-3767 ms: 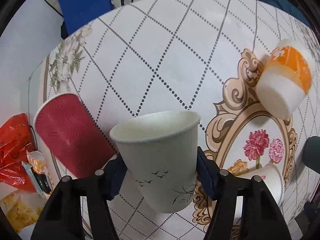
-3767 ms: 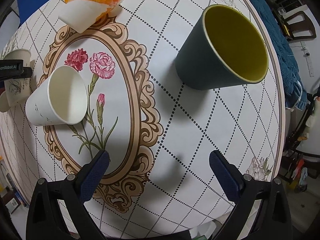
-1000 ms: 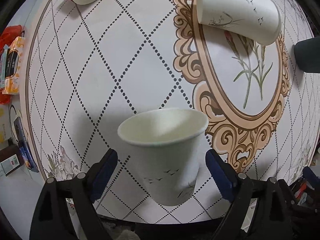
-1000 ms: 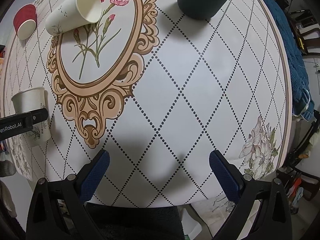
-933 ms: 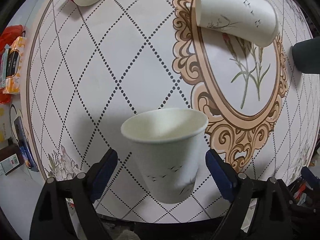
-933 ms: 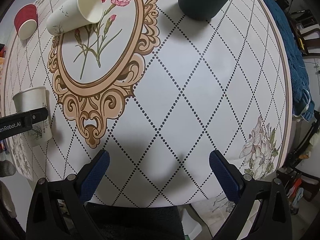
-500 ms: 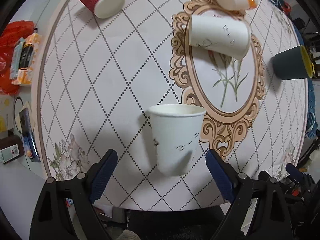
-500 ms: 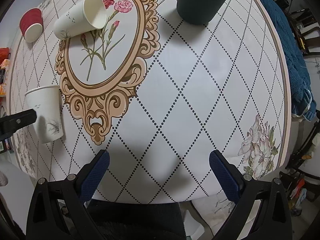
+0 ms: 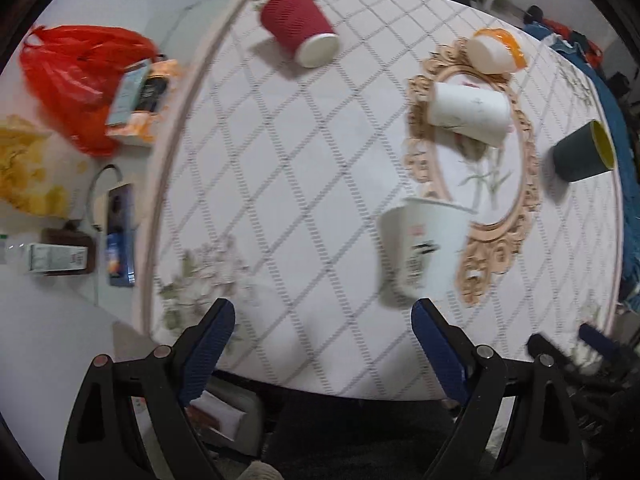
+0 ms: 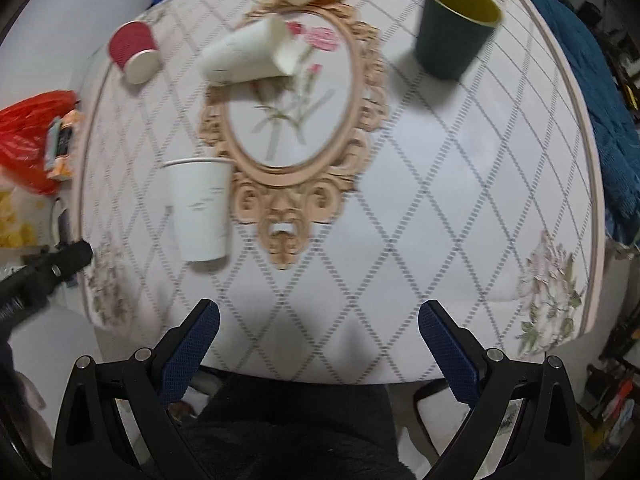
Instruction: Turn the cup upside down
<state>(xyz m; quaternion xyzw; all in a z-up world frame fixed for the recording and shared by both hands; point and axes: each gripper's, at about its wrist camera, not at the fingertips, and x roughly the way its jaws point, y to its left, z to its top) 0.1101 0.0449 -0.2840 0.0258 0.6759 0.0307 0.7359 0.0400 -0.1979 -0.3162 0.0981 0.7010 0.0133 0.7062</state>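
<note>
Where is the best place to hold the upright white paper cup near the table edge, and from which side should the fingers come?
Grip the white paper cup across its side wall, about mid-height, coming level from the table's near edge. It stands upright, mouth up, and its round tapered wall offers two opposite faces. The open left gripper is probably nearest, so it suits best.

Home dining room, round floral tablecloth [image 10: 440, 184], red shopping bag [image 9: 76, 76], chairs

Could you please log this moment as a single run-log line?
left gripper: open, empty | right gripper: open, empty | white paper cup: standing mouth up on table, not flipped
</note>
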